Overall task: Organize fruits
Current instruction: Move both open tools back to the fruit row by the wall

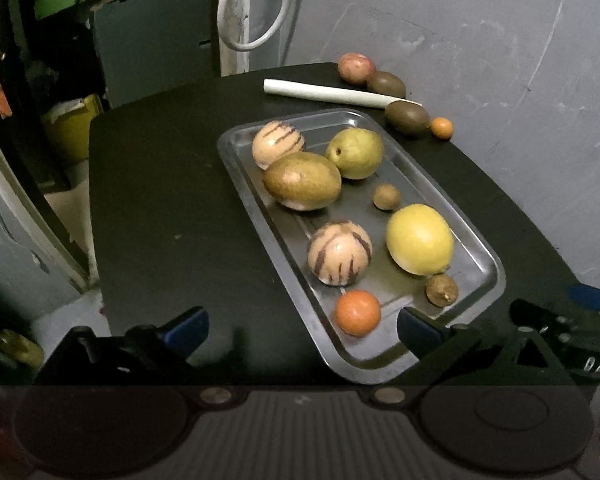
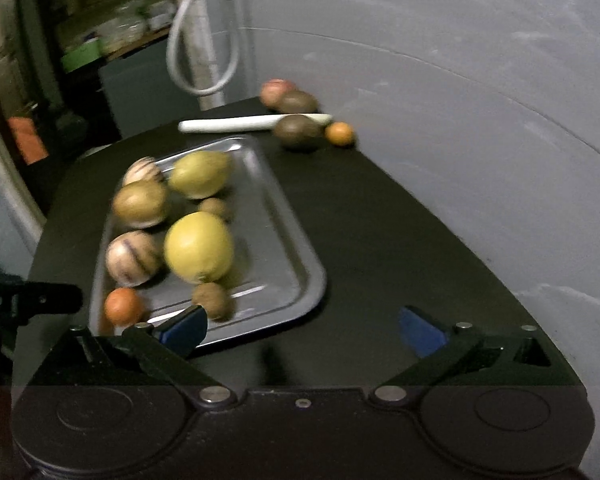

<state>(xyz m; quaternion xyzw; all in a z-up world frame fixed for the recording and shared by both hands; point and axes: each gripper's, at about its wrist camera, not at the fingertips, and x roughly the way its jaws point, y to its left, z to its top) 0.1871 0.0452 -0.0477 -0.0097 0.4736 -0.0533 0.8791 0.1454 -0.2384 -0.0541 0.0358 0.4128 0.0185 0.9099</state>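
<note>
While both sets of jaws stand wide apart with nothing between them, the left gripper (image 1: 302, 328) hovers over the near end of the metal tray (image 1: 482, 280) and the right gripper (image 2: 303, 330) over the dark surface (image 2: 380, 240) by the tray's near right corner. On the tray lie two striped fruits (image 1: 339, 252), a brown-green fruit (image 1: 302, 180), a green pear (image 1: 355, 153), a yellow citrus (image 1: 419, 239), an orange (image 1: 357, 312) and two small brown fruits (image 1: 441, 289). Near the far wall, off the tray, four more fruits (image 1: 406, 117) lie beside a white tube (image 1: 324, 91).
</note>
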